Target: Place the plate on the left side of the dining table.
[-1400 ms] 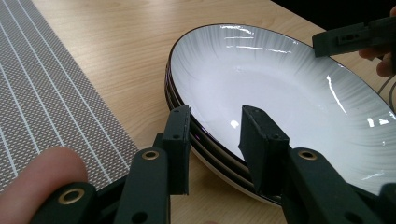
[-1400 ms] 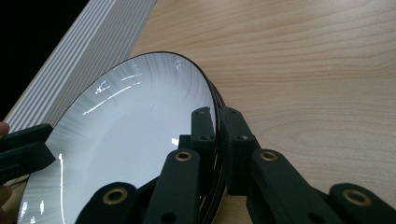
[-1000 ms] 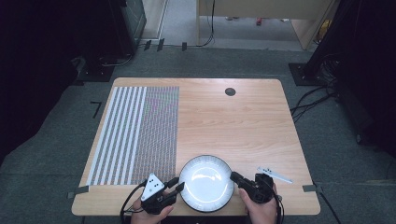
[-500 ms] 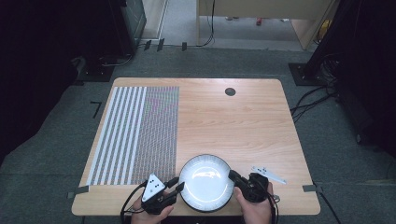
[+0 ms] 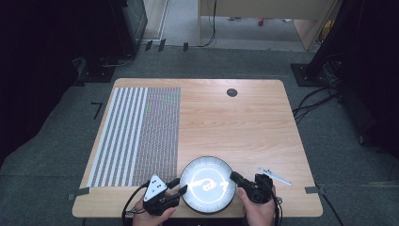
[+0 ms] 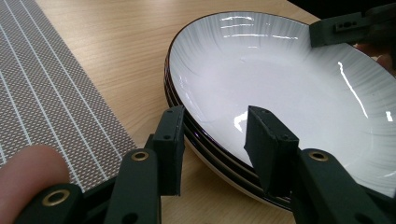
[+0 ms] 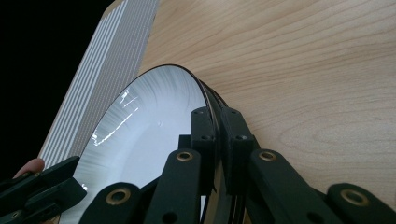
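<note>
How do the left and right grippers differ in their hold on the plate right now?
The left gripper has its jaws apart, straddling the stacked plates' rim without pressing; they have just been opening. The right gripper is pinched shut on the top plate's rim. Both sit at the stack's near edge, on opposite sides.

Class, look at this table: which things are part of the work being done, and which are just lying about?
In the work:
- stack of white plates
- left gripper, jaws astride the rim
- right gripper, clamped on the rim

Lying about:
- striped placemat
- small white piece
- black disc
</note>
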The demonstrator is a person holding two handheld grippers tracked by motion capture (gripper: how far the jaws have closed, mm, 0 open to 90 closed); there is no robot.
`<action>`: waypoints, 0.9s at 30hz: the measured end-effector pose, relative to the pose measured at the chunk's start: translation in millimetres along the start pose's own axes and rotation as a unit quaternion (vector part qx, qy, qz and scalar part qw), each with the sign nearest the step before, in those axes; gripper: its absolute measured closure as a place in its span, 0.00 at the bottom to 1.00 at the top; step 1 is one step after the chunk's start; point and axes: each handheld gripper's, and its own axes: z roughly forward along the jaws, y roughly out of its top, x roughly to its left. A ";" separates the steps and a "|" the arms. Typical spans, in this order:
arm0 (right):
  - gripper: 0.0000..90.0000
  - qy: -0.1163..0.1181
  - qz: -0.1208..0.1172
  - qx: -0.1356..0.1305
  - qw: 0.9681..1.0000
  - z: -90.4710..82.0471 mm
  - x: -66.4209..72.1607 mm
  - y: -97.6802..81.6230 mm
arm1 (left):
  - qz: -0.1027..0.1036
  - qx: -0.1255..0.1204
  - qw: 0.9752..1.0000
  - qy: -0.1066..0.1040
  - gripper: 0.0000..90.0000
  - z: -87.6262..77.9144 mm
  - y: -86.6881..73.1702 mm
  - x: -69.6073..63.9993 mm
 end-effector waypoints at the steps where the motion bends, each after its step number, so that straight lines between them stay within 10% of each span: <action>1: 0.95 -0.003 -0.004 -0.002 1.000 0.0 0.6 -0.4 | 0.001 0.000 1.000 0.001 0.65 0.0 0.0 -0.3; 27: 0.95 0.012 0.027 0.004 1.000 -6.4 -10.6 1.9 | -0.003 -0.013 1.000 -0.012 0.48 -5.1 3.6 -1.7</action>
